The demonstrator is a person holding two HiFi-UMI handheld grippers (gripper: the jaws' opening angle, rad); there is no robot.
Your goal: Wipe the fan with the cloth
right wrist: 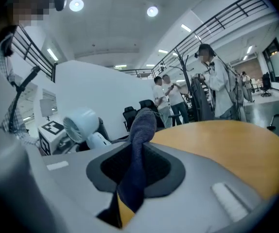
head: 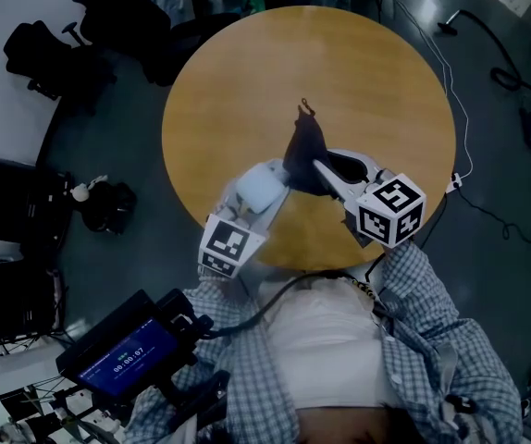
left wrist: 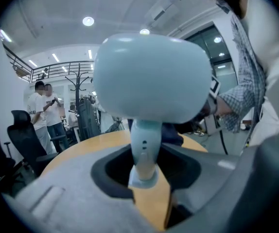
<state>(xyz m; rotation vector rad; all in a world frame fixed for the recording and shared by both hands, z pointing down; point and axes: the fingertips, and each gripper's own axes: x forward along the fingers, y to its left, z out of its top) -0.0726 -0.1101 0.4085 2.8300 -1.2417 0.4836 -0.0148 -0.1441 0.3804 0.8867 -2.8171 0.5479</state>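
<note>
Fan [left wrist: 151, 76] and cloth [right wrist: 138, 144] held over the desk [head: 339, 72], at its near edge.
My left tongs [left wrist: 144, 176] clamp the fan's stem; my right tongs [right wrist: 130, 183] pinch the dark cloth just beside it. Only the right gripper view shows the fan's grille. In the head view, fan and cloth hide the tongs' tips, and I cannot tell whether the two touch.

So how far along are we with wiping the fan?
Pickups look done: the left gripper clamps the fan by its stem, the right gripper pinches the dark cloth. In hand: both are held close together above the table, though the right gripper view shows a gap between cloth and fan. Left: the wiping itself, seemingly all of it.
</note>
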